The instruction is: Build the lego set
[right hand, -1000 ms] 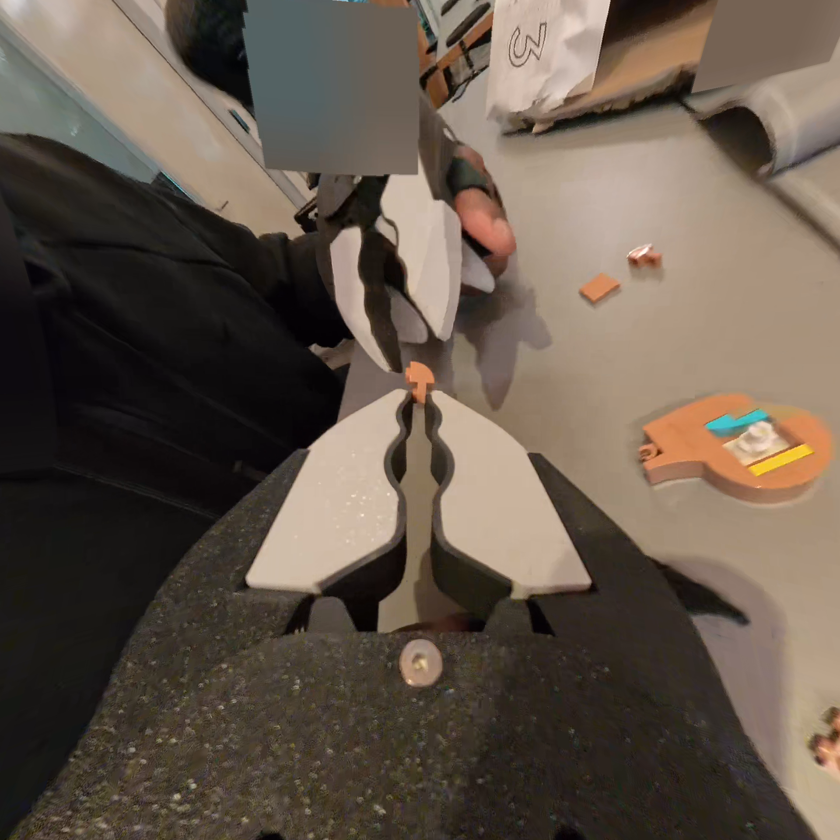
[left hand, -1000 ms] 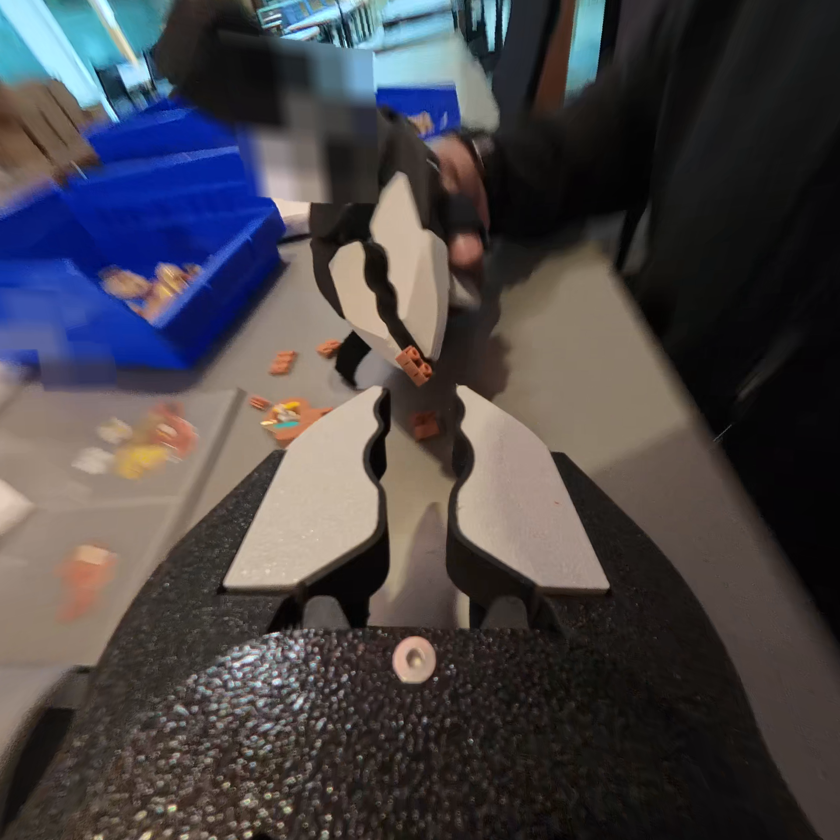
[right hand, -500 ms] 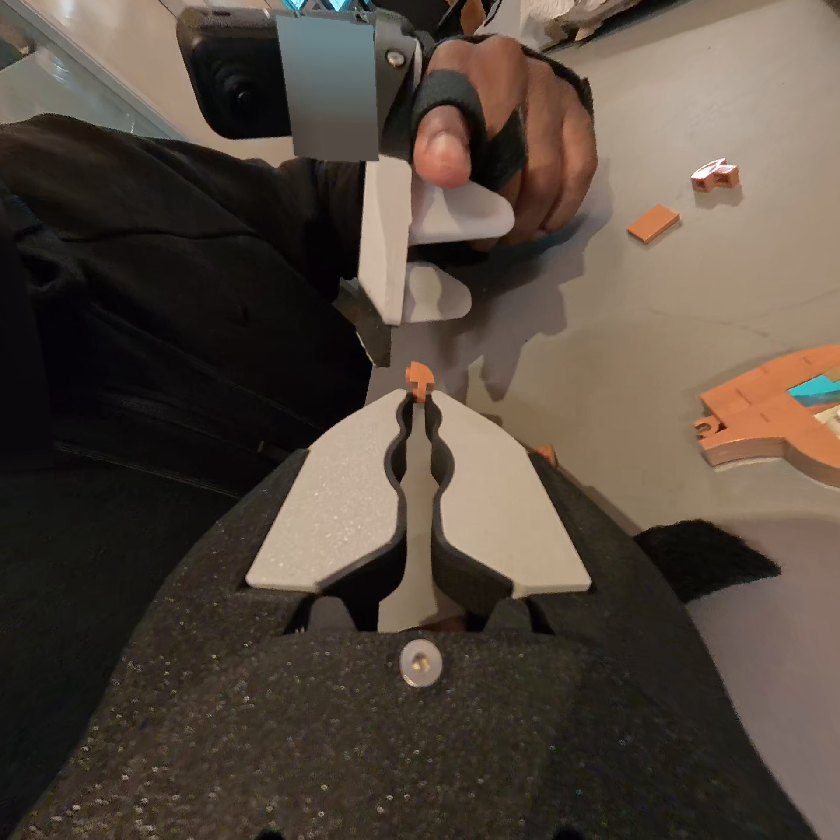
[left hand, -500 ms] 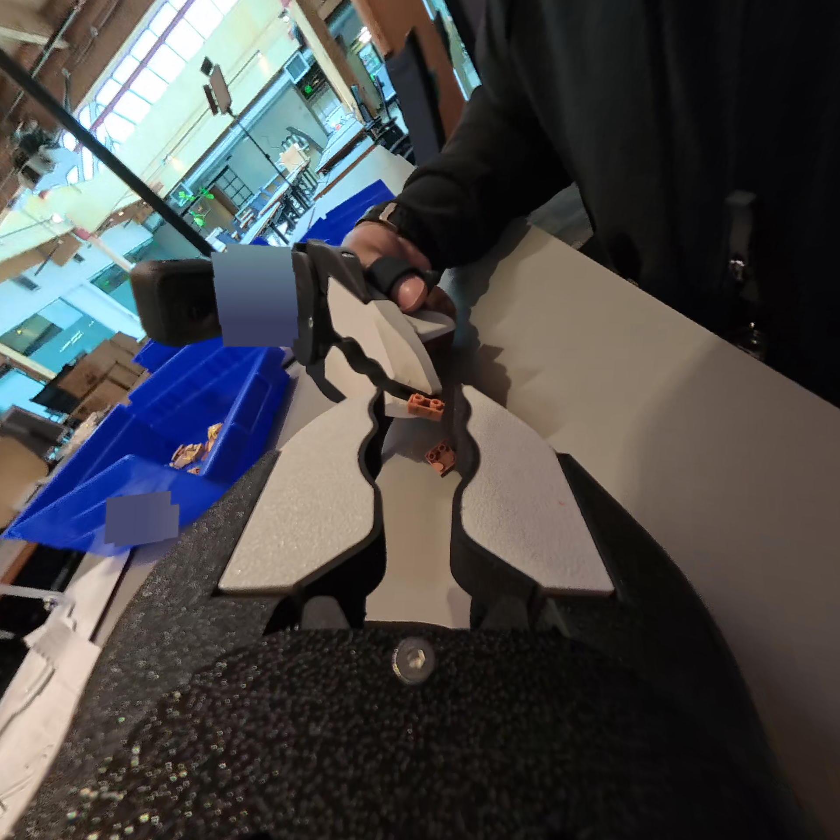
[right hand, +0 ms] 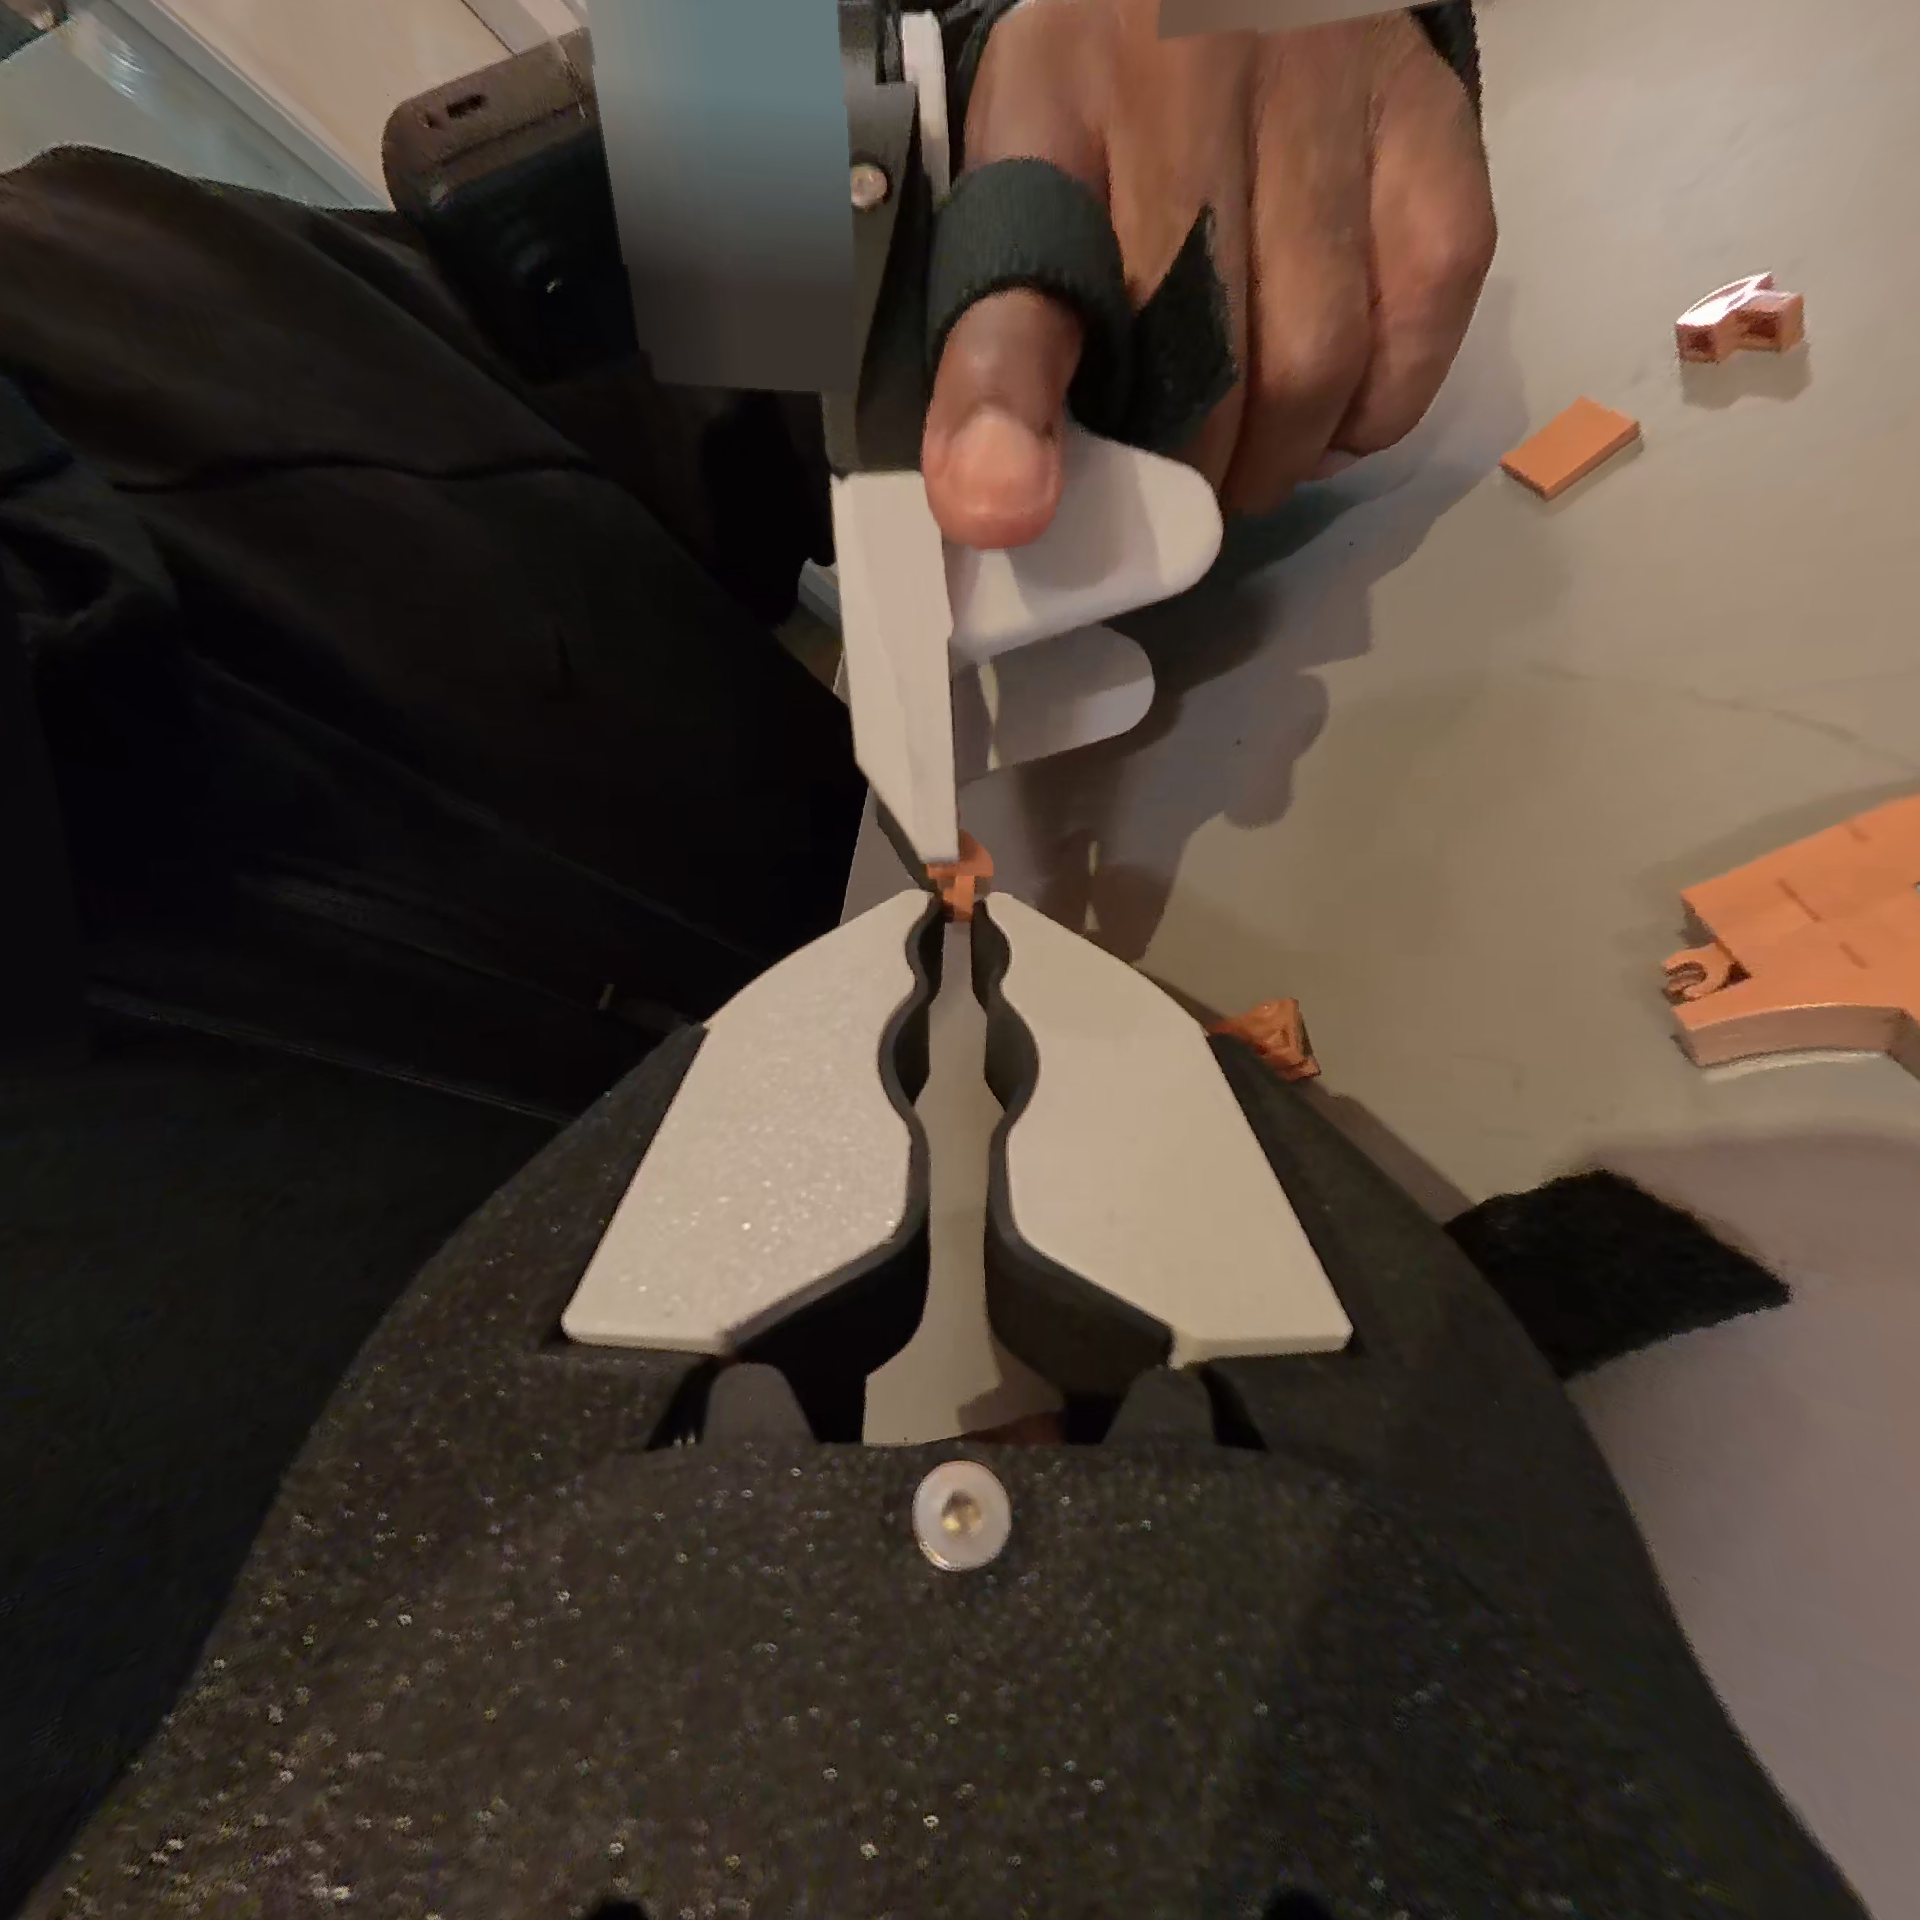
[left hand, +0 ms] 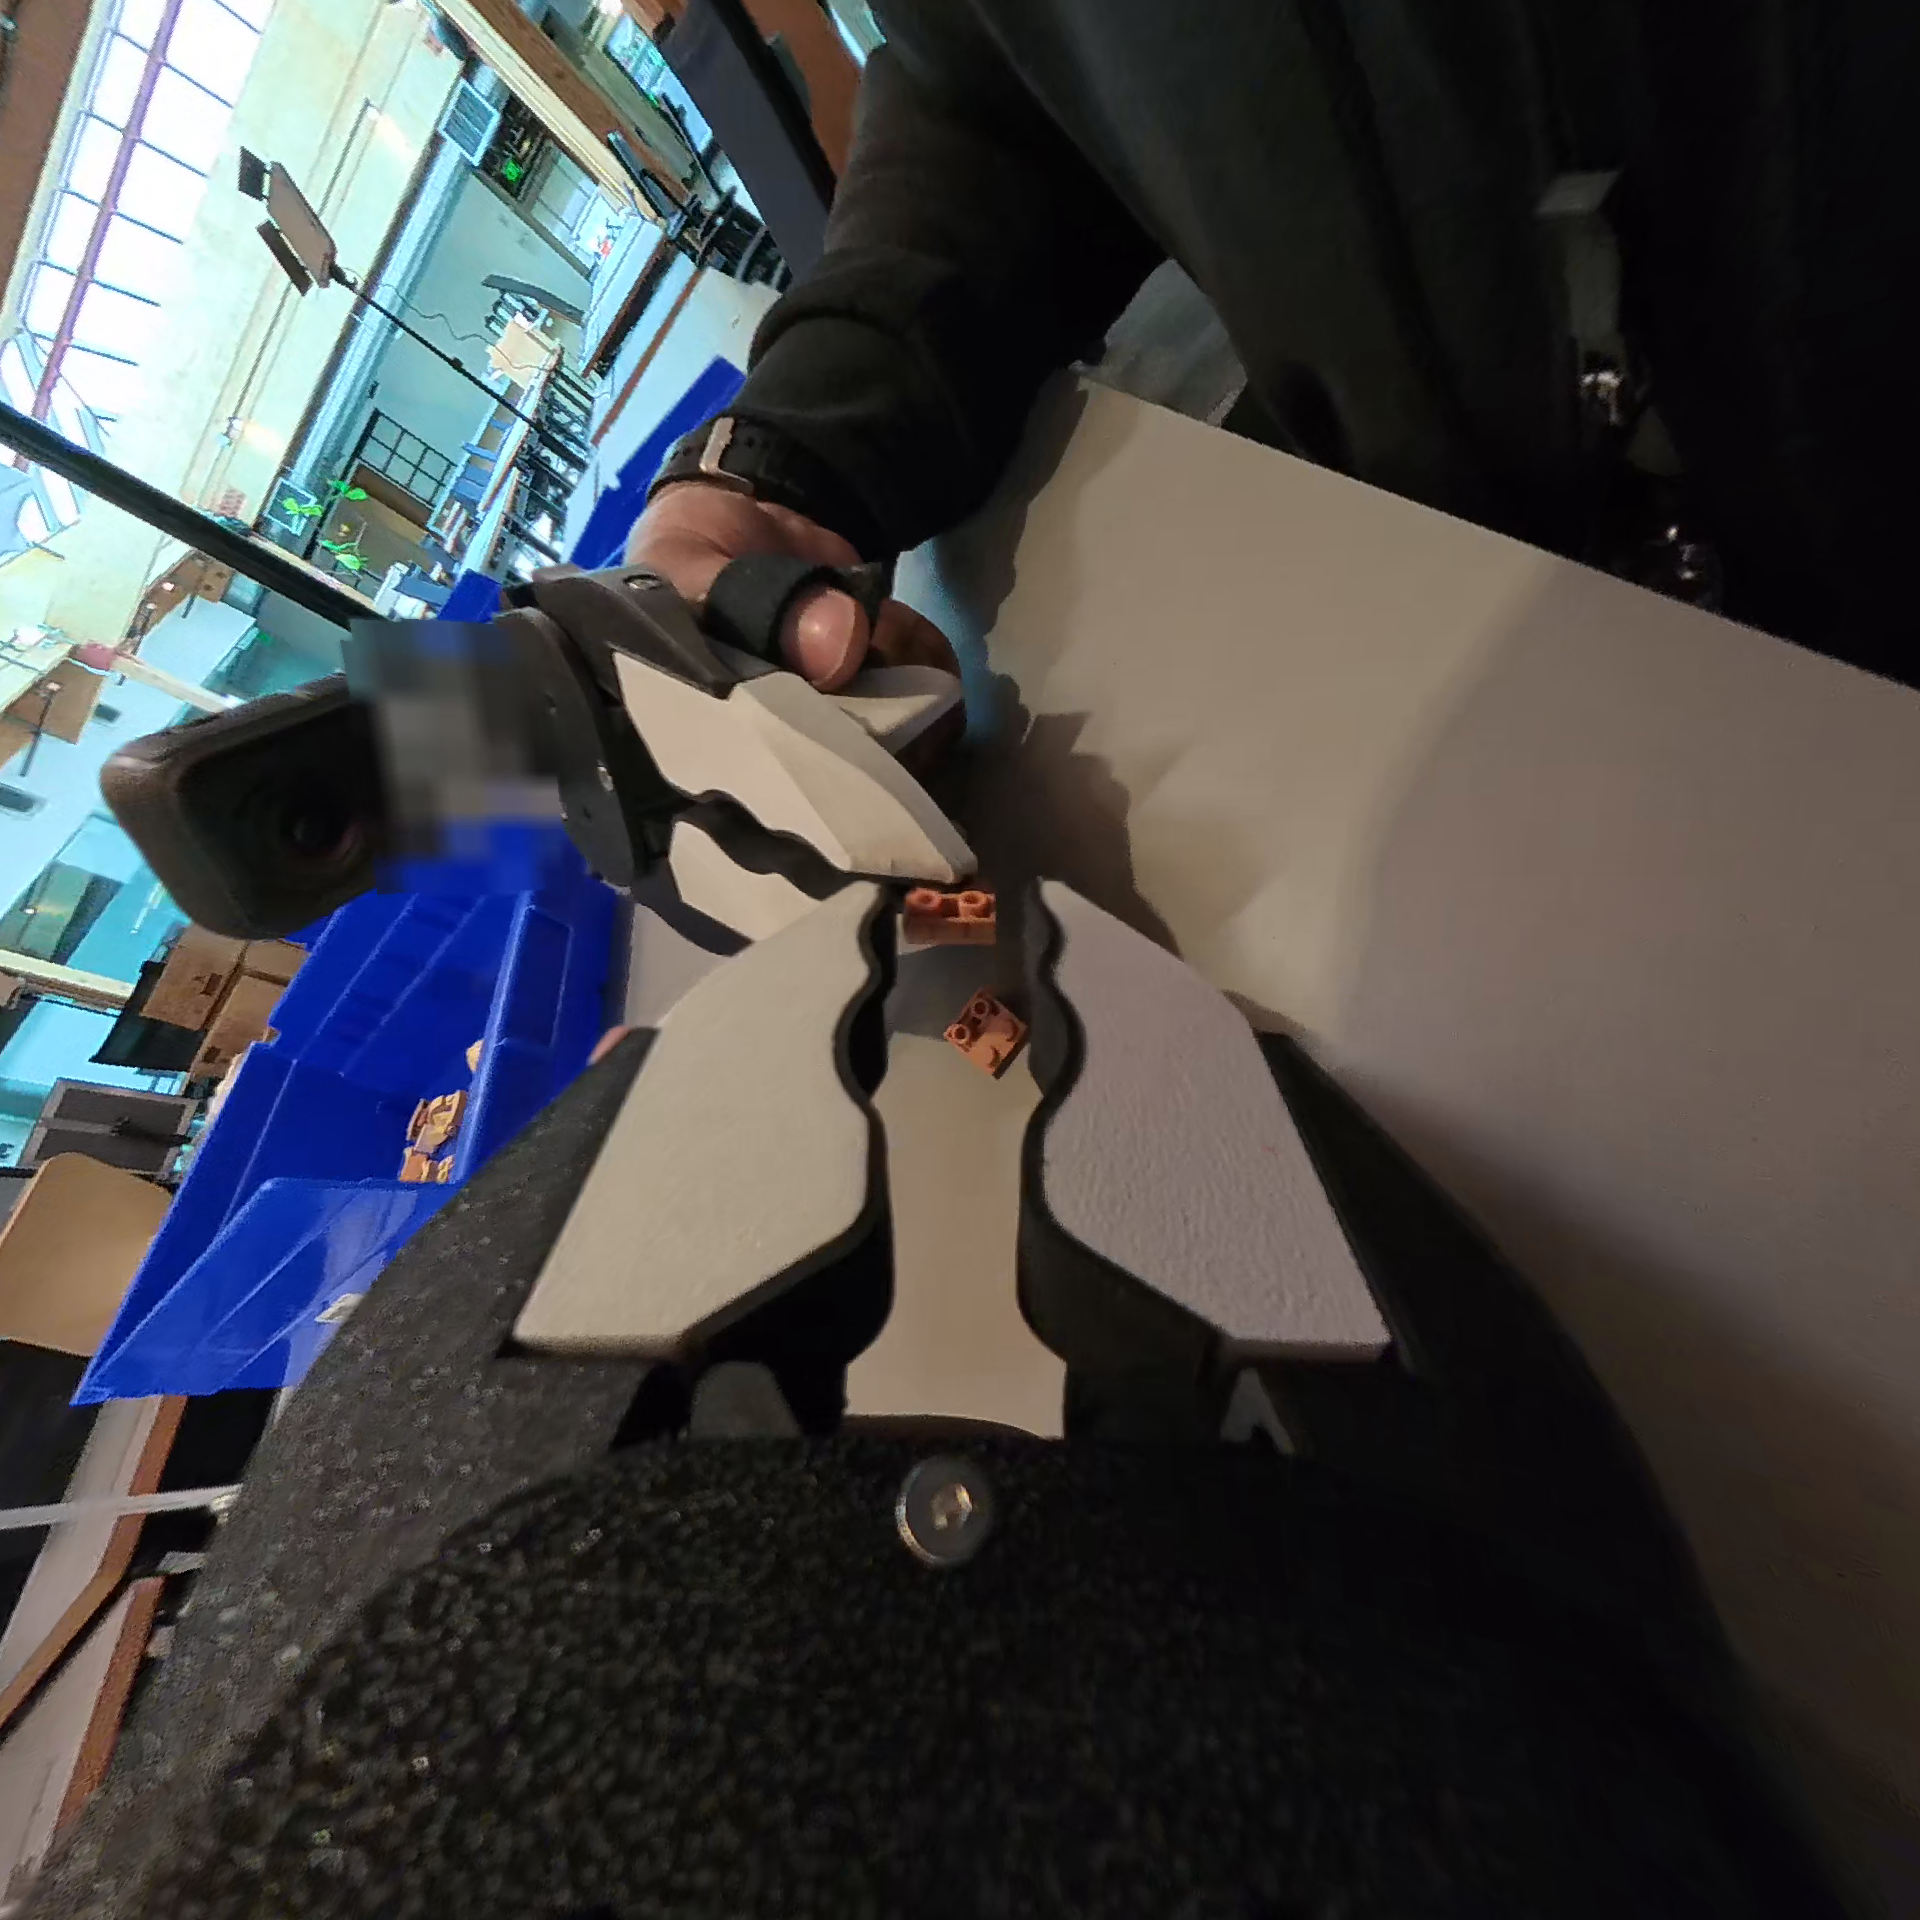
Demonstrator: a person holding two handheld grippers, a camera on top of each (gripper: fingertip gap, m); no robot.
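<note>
Right claw [right hand: 956,902] is narrow, pads pinching a small orange two-stud brick [right hand: 964,883] at the very tips; that grip matches what I saw a second ago. Left claw [left hand: 961,920] stands moderately wide and holds nothing; I note a sliver of space between each of its fingers [left hand: 790,1049] and the brick.

Change noted: a second ago the two claws were apart, the brick hanging well ahead of the left tips; now the brick [left hand: 948,916] sits between those tips, studs facing my left camera. The left claw has also rolled hard over, so the grey table [left hand: 1455,831] now runs steeply across the frame.

A second, loose orange brick [left hand: 985,1032] lies on the table between the left fingers, close to the right one; neither claw touches it.

Limits of view: in the right wrist view the left claw appears edge-on, one finger [right hand: 904,665] covering the brick's upper part, so I cannot confirm contact there. The loose brick is half hidden behind my right finger; an orange studded plate [right hand: 1808,935] is cut off by the frame edge; contents of the blue bins [left hand: 312,1122] are too small to identify.
</note>
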